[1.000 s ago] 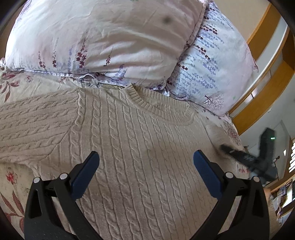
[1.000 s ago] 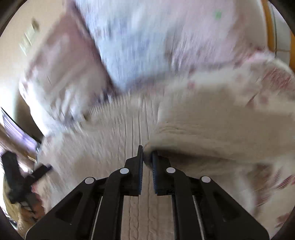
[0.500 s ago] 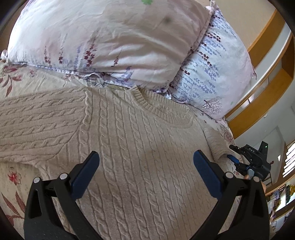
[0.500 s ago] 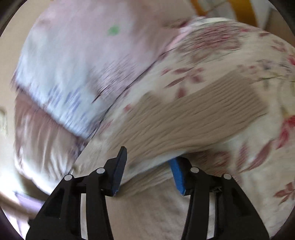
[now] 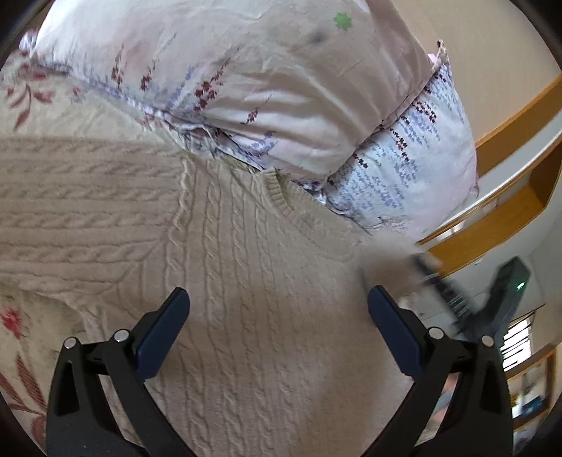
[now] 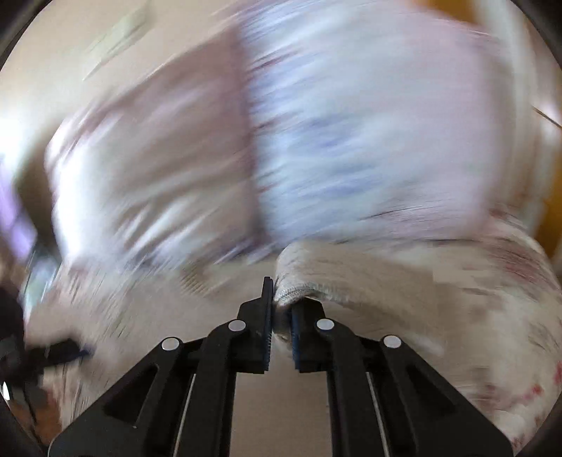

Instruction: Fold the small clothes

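Right hand-held gripper is pinching the sweater's sleeve at lower centre; left hand-held gripper, jaws spread, is hovering over the sweater lying flat on the bed.

No readable text, label, brand, number or sign in either view. Pillow: printed flower sprigs only, no lettering. Small green clover-shaped mark near pillow's top edge: a shape, not writing. Dark device right of pillow: one small green light, no legible marking. Shelf clutter below that device too small and blurred to read. Right wrist view heavily motion-blurred; nothing legible there.
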`<action>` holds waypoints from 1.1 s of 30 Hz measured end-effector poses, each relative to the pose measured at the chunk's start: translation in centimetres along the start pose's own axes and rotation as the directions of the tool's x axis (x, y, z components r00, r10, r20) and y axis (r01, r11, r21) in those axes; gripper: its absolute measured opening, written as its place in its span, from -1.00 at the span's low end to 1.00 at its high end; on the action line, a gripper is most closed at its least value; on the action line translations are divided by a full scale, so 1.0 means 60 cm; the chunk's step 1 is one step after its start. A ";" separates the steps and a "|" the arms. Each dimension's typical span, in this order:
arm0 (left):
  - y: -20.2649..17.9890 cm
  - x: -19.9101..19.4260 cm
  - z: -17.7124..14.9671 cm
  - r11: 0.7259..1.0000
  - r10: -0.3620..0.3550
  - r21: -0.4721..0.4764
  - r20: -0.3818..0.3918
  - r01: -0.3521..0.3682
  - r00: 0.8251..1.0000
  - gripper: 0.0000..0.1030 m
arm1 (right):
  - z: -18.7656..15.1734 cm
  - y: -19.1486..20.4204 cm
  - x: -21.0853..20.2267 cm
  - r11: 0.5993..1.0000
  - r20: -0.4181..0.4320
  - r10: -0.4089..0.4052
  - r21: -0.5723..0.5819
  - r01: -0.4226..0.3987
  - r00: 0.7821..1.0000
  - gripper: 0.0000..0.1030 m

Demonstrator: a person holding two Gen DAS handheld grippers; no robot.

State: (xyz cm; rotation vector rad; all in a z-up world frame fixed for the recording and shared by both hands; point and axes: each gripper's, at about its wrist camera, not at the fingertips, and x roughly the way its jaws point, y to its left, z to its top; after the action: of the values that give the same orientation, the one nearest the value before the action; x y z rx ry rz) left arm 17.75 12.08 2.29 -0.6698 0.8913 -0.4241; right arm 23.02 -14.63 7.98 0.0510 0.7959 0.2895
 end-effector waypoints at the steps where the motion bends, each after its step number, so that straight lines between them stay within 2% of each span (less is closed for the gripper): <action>1: 0.002 0.002 0.000 1.000 -0.008 -0.013 -0.005 0.008 1.000 0.88 | -0.014 0.027 0.032 0.998 -0.082 0.028 -0.048 -0.032 0.996 -0.76; 2: 0.005 0.004 0.001 1.000 -0.016 -0.027 -0.010 0.016 1.000 0.86 | -0.029 0.048 0.059 0.995 -0.156 0.040 -0.085 -0.054 0.987 -0.65; 3: 0.007 0.007 0.001 0.999 -0.021 -0.042 -0.018 0.021 1.000 0.82 | -0.041 0.060 0.075 0.993 -0.197 0.039 -0.104 -0.060 0.980 -0.48; 4: 0.010 0.010 0.001 0.998 -0.024 -0.056 -0.025 0.023 0.999 0.79 | -0.052 0.067 0.084 0.992 -0.219 0.038 -0.113 -0.064 0.975 -0.41; 5: 0.011 0.012 0.000 0.998 -0.027 -0.065 -0.031 0.025 0.999 0.78 | -0.062 0.071 0.074 0.990 -0.181 0.031 -0.130 -0.056 0.983 -0.35; 6: 0.013 0.014 0.000 0.997 -0.033 -0.074 -0.040 0.030 0.999 0.78 | -0.064 0.073 0.065 0.987 -0.170 0.036 -0.147 -0.061 0.985 -0.19; 9: 0.013 0.026 0.000 0.995 -0.049 -0.094 -0.066 0.042 0.997 0.71 | -0.063 0.069 0.036 0.981 -0.155 0.123 -0.129 -0.143 0.980 0.11; 12: 0.010 0.040 0.001 0.991 -0.077 -0.119 -0.085 0.067 0.993 0.67 | -0.062 0.063 0.013 0.972 -0.108 0.199 -0.109 -0.210 0.974 0.14; 15: 0.001 0.052 0.001 0.987 -0.100 -0.138 -0.099 0.086 0.990 0.57 | -0.066 0.050 0.004 0.969 -0.126 0.220 -0.086 -0.231 0.967 0.14; 17: -0.014 0.059 -0.004 0.988 -0.119 -0.110 -0.130 0.105 0.984 0.50 | -0.071 0.017 -0.012 0.970 -0.127 0.241 -0.003 -0.244 0.962 0.14; 19: -0.049 0.069 -0.015 0.994 -0.108 -0.008 -0.169 0.108 0.980 0.50 | -0.084 -0.054 -0.043 0.956 -0.094 0.261 0.166 -0.244 0.961 0.14; 21: -0.084 0.079 -0.024 0.994 -0.030 0.101 -0.169 0.048 0.985 0.50 | -0.099 -0.126 -0.065 0.910 -0.052 0.258 0.349 -0.224 0.965 0.14; 22: -0.107 0.089 -0.031 0.986 0.011 0.163 -0.165 0.016 0.986 0.50 | -0.106 -0.159 -0.071 0.870 -0.037 0.258 0.444 -0.215 0.965 0.14; 25: -0.165 0.125 -0.052 0.956 0.108 0.289 -0.166 -0.056 0.980 0.50 | -0.140 -0.240 -0.083 0.713 -0.014 0.257 0.677 -0.180 0.966 0.14; 26: -0.178 0.135 -0.057 0.943 0.137 0.322 -0.161 -0.079 0.977 0.50 | -0.146 -0.252 -0.079 0.684 -0.011 0.255 0.709 -0.172 0.967 0.14; 27: -0.197 0.150 -0.065 0.918 0.191 0.375 -0.139 -0.127 0.972 0.50 | -0.156 -0.270 -0.083 0.641 -0.003 0.238 0.752 -0.155 0.971 0.14; 30: -0.225 0.178 -0.078 0.841 0.329 0.465 -0.031 -0.278 0.944 0.34 | -0.171 -0.302 -0.089 0.580 0.000 0.148 0.810 -0.087 0.989 0.13; 32: -0.226 0.187 -0.077 0.823 0.369 0.460 0.011 -0.333 0.929 0.26 | -0.179 -0.321 -0.080 0.539 0.008 0.113 0.840 -0.068 0.994 0.13; 33: -0.224 0.189 -0.073 0.823 0.378 0.452 0.016 -0.344 0.926 0.18 | -0.185 -0.333 -0.072 0.512 0.011 0.100 0.857 -0.060 0.995 0.13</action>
State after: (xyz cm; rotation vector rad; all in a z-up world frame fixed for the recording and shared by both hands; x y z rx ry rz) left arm 19.70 -5.89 3.13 -0.0501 0.9261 -0.2959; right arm 17.03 -35.67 0.15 1.0534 0.9161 -0.0555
